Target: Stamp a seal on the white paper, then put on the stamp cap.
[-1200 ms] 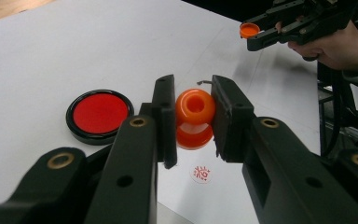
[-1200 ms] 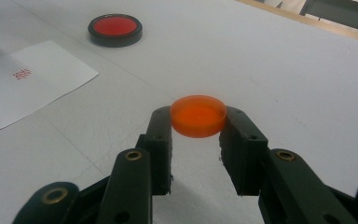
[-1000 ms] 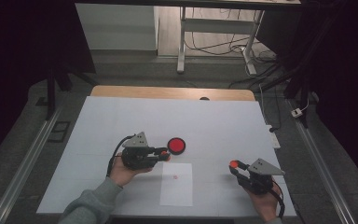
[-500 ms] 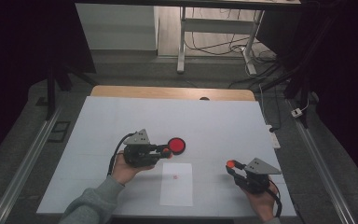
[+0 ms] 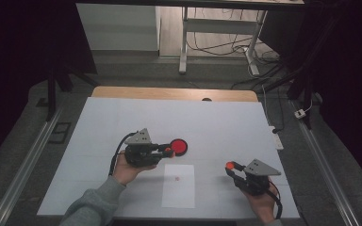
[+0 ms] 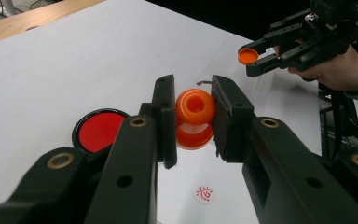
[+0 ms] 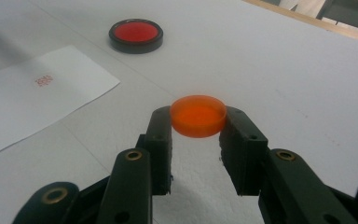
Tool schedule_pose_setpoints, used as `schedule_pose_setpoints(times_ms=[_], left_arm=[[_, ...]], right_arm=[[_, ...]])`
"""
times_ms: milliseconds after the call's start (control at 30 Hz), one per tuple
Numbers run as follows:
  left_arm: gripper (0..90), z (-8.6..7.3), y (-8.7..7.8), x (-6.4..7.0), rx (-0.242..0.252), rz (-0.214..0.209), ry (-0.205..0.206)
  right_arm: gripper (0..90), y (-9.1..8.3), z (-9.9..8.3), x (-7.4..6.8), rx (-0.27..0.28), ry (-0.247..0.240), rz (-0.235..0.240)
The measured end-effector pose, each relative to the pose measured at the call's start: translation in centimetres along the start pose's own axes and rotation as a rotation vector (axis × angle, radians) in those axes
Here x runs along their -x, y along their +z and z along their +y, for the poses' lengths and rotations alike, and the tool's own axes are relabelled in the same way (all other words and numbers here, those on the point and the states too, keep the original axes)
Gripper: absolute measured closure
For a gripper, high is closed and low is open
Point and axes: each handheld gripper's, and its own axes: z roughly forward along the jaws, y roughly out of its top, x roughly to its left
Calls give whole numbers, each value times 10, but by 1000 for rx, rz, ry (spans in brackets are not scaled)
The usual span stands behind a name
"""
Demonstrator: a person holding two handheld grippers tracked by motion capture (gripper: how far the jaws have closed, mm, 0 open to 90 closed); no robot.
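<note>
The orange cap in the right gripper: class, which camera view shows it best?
The right gripper view: the orange cap sits large between the right gripper jaws, its hollow showing. The left gripper view shows it small and far off; the high view gives an orange dot.

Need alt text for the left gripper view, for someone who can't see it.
The left gripper clamps an orange plastic stamp over white paper bearing a red stamp mark. A round black-rimmed red ink pad lies left; the right gripper holds an orange cap at upper right.
</note>
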Motion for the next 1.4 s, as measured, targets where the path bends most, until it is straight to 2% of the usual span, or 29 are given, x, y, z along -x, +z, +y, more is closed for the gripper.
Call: schedule_pose_setpoints(times_ms=[300, 700, 800, 933, 1133, 1400], left_arm=[[718, 0, 2, 0, -9, -1, 3], [719, -1, 3, 0, -16, -1, 2], [718, -1, 3, 1, -18, -2, 3], [718, -1, 4, 1, -21, -3, 4], [718, -2, 5, 1, -25, -2, 4], [718, -2, 6, 1, -27, -3, 5]], right_arm=[[639, 5, 6, -7, 13, 4, 26], [639, 20, 18, -22, 20, -19, 71], [639, 24, 20, -25, 38, 2, 105], [639, 28, 25, -29, 50, 11, 119], [639, 39, 32, -40, 42, -16, 143], [639, 50, 37, -49, 42, -23, 166]])
